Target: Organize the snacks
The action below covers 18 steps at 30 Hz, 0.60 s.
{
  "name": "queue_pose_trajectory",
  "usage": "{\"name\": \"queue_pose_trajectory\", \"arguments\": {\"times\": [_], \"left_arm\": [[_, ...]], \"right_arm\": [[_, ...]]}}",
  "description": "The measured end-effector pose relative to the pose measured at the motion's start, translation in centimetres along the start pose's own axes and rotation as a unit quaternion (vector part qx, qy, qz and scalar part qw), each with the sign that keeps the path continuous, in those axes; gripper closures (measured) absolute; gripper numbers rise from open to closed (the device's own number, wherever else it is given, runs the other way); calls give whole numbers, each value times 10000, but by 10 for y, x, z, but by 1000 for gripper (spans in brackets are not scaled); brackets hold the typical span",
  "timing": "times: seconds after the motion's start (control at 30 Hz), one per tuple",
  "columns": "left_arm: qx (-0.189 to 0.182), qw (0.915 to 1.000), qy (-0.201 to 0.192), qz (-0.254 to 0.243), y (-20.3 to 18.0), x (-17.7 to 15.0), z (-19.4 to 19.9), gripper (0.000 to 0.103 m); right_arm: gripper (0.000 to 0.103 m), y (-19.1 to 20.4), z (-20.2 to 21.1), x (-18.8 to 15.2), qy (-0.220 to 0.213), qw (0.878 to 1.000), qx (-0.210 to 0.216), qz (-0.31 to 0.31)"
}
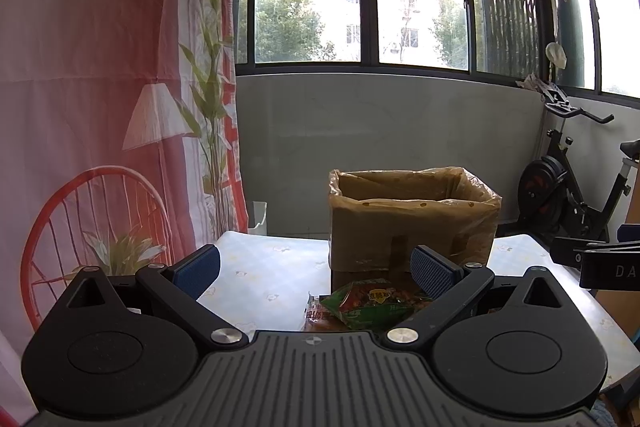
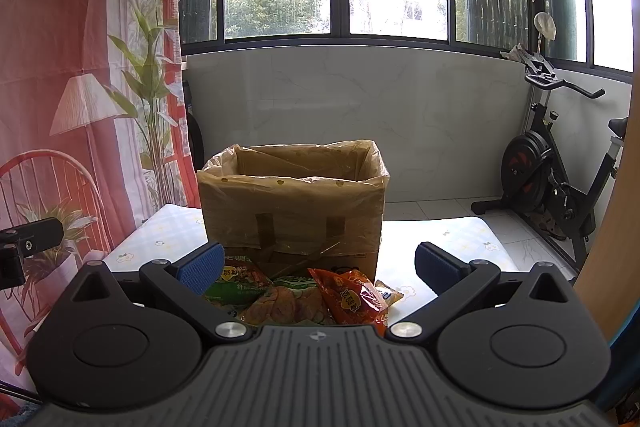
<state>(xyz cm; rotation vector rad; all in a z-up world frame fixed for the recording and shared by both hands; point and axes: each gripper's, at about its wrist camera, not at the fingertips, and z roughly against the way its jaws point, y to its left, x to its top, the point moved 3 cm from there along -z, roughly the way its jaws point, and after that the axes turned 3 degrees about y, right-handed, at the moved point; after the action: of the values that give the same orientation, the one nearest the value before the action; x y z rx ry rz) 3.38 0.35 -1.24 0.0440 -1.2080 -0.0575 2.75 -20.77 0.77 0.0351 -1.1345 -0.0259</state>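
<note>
left gripper: black ribbed housing, round side discs, silver screws, blue textured pads | right gripper: same black build, blue pads, small round emblem on the ribbed housing

I can read only "DA" in pale letters on the black gripper body right of my left fingers; the snack packets between my right fingers carry print too small to read.
</note>
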Motion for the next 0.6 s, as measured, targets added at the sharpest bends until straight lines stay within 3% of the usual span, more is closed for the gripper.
{"name": "queue_pose_trajectory", "arguments": {"times": [0.6], "left_arm": [[6, 10000, 15, 18, 1, 1, 0, 1]], "right_arm": [[0, 0, 0, 0, 6, 10000, -6, -5]]}}
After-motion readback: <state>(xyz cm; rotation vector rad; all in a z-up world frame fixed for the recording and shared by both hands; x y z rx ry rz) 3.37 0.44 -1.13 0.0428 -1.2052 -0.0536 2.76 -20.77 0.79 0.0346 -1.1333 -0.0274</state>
